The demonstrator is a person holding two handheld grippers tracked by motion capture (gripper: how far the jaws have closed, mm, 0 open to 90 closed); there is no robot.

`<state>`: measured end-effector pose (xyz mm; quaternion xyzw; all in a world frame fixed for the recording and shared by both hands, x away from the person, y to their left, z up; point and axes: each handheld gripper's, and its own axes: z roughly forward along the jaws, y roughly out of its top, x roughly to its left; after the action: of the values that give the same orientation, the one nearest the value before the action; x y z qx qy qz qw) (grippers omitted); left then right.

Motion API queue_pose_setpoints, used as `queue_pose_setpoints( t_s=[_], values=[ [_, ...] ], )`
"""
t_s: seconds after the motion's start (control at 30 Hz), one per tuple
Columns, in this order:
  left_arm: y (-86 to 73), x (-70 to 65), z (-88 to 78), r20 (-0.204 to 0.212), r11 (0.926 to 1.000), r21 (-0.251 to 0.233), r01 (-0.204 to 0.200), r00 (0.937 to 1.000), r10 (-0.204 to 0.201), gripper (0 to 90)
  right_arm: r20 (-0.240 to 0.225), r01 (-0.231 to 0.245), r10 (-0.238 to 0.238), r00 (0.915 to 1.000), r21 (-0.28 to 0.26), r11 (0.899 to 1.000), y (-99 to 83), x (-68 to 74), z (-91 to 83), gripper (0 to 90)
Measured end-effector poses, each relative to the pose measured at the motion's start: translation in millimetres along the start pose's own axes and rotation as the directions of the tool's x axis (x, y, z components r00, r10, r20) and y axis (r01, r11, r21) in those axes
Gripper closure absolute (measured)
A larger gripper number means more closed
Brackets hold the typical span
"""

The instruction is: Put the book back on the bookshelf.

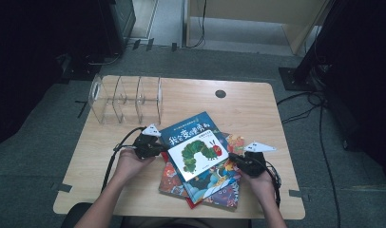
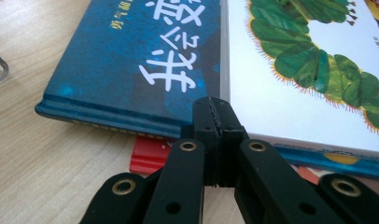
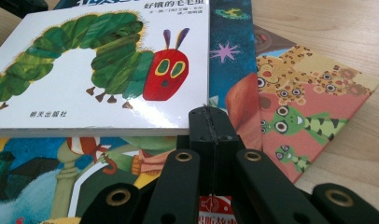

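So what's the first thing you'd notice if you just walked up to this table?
Probably the white book with the big green caterpillar, lying on top of a messy pile of picture books at the table's near edge. Under it sits a blue book with white letters. The left gripper and right gripper, both shut, flank the pile, and a clear plastic rack stands at the back left.

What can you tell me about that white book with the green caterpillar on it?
The caterpillar book is a white hardcover showing a green caterpillar with a red head, plus small black Chinese print. It lies flat, closed and face up on top of the pile, askew, partly covering a blue book. The left tongs and right tongs, both shut, sit close at its opposite edges; whether they touch it is unclear.
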<state>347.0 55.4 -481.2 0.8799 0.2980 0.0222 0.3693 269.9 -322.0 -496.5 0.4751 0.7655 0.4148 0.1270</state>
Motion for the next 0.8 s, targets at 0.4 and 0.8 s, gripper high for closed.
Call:
queue_pose_setpoints(
  t_s=[0.4, 0.8],
  values=[
    [-9.3, -7.1, -7.1, -0.008, 0.9998, 0.015, 0.012, 0.9999, -0.012, 90.0, -0.069, 0.001, 0.000, 0.9976, 0.026, 1.000, 2.9, 3.8, 3.0, 90.0],
    [-14.4, -9.2, -14.6, 0.007, 0.9994, 0.016, 0.032, 0.9995, -0.032, 90.0, -0.087, 0.029, -0.029, 0.9958, 0.003, 1.000, 7.1, 8.7, 13.6, 90.0]
  ],
)
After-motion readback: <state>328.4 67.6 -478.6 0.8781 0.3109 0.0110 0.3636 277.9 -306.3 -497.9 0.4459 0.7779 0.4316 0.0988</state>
